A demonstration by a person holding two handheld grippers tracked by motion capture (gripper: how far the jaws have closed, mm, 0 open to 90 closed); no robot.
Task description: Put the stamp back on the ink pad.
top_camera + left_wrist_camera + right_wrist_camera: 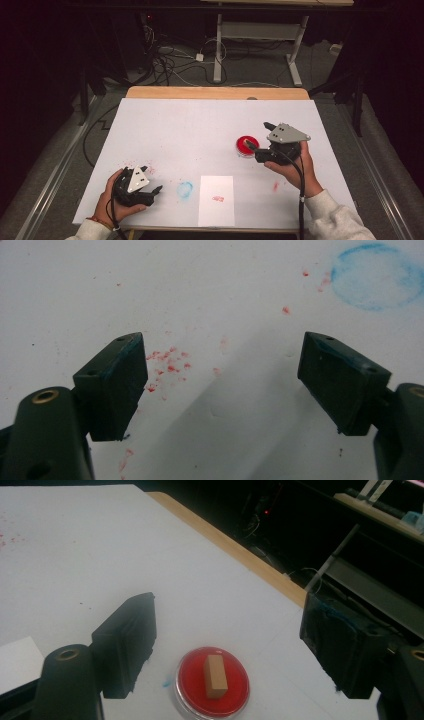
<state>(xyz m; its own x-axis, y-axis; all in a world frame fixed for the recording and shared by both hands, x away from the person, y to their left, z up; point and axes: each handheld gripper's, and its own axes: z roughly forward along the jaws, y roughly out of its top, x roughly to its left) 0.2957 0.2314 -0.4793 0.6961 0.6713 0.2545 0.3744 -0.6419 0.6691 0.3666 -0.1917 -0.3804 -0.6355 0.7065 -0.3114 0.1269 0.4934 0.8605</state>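
A round red dish (243,148) sits right of the table's middle, and a small wooden block (215,676) lies upright-oblong on its red surface (195,692). My right gripper (257,134) hovers just right of and above the dish, open, with nothing between its jaws (227,605). A hand holds it from below. Near the front left, my left gripper (152,178) rests low over the white table cover, open and empty (220,340). Below it lie red specks (167,365).
A white card (216,215) with a red mark (218,199) lies at the front centre. A blue ring stain (184,190) (377,275) is to its left. The table's wooden far edge (215,92) borders dark floor with cables and a desk frame (260,30).
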